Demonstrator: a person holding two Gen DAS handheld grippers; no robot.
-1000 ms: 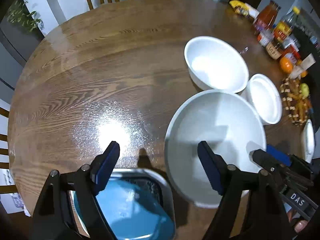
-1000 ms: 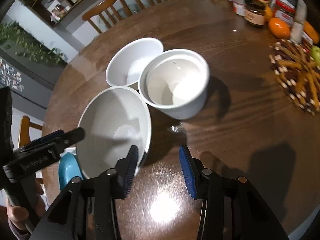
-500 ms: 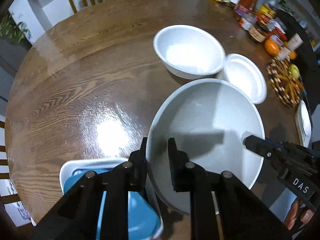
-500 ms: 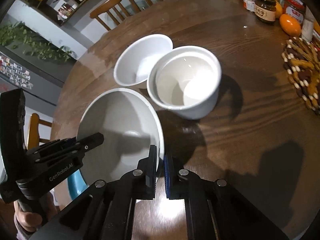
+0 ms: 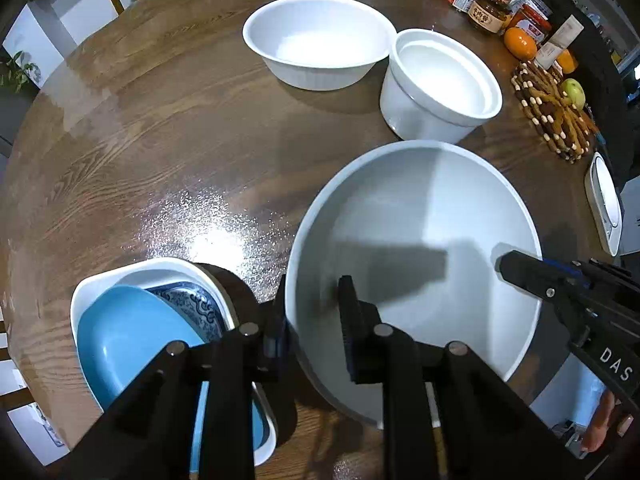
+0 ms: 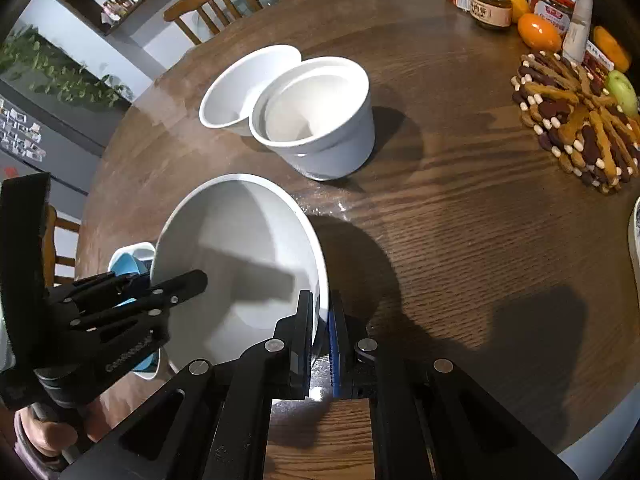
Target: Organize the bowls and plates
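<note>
Round wooden table (image 5: 168, 128); both grippers, left (image 5: 312, 312) and right (image 6: 319, 320), clamp large bowl (image 5: 416, 240) rim, mouth upward.

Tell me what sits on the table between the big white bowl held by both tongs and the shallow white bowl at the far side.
In the left wrist view, only bare wood lies between the big white bowl and the shallow white bowl; the straight-sided white pot stands just right of that line.

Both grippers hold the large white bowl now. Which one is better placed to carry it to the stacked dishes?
Probably left. The left gripper clamps the large white bowl's rim right beside the white square dish holding the blue plate; the right gripper grips the opposite rim, farther away.
</note>
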